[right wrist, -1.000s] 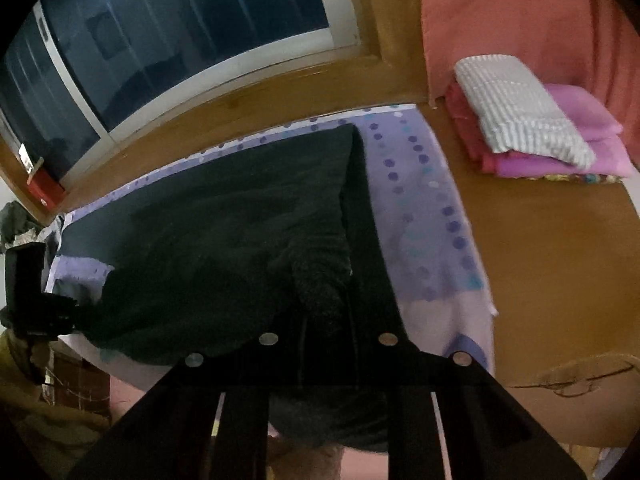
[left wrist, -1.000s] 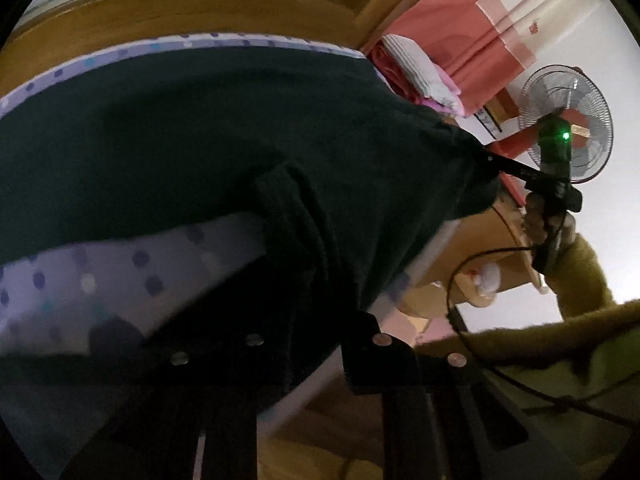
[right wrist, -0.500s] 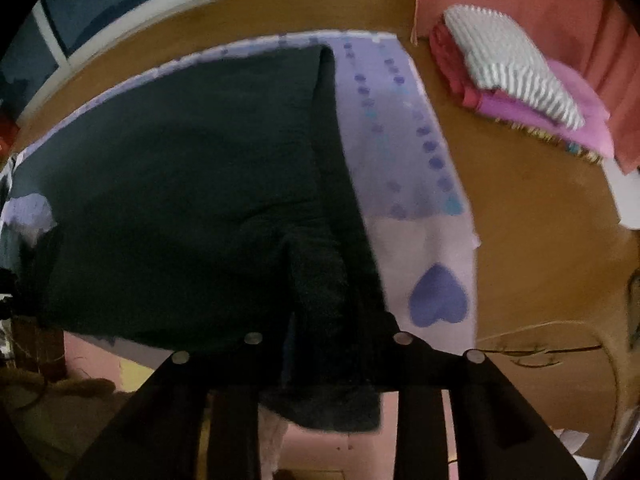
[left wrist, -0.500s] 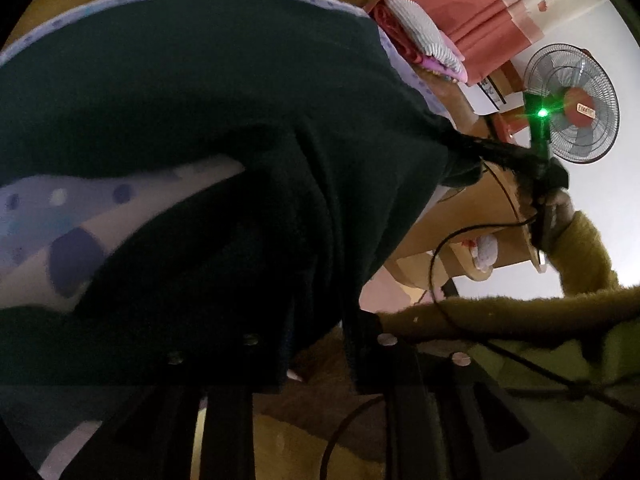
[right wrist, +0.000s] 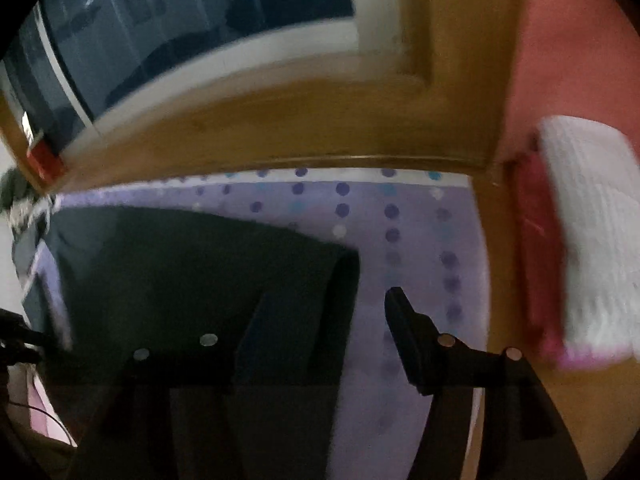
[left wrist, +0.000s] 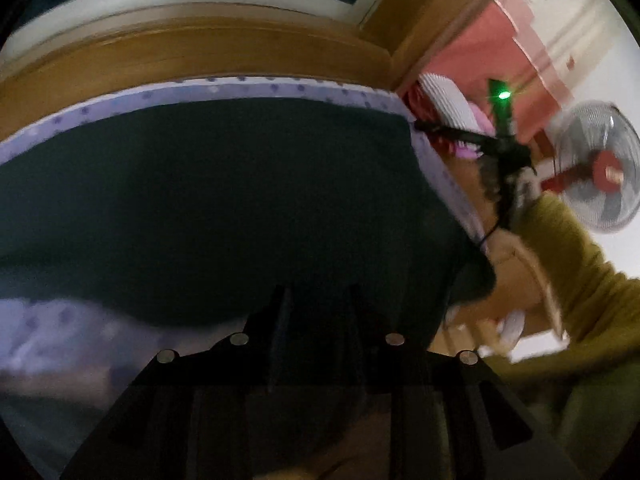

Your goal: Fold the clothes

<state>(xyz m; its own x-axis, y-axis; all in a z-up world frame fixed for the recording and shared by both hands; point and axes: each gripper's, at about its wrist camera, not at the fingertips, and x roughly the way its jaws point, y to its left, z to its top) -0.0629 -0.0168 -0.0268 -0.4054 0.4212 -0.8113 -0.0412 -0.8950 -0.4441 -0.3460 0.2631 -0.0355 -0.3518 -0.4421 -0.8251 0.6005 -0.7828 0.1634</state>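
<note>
A dark green garment (left wrist: pixel 224 208) is spread over a lilac dotted sheet (right wrist: pixel 416 240) on a wooden platform (right wrist: pixel 568 412) below a window (right wrist: pixel 168 20). The right gripper (right wrist: pixel 324 316) is seen with its jaws set wide apart; nothing is gripped, the left finger lying over the garment's edge and the right finger over bare sheet. The left gripper (left wrist: pixel 316 300) is held low over the garment's near edge; its fingers merge with the dark cloth, so their spread cannot be told. Folded clothes (right wrist: pixel 588 240) are stacked at the right.
</note>
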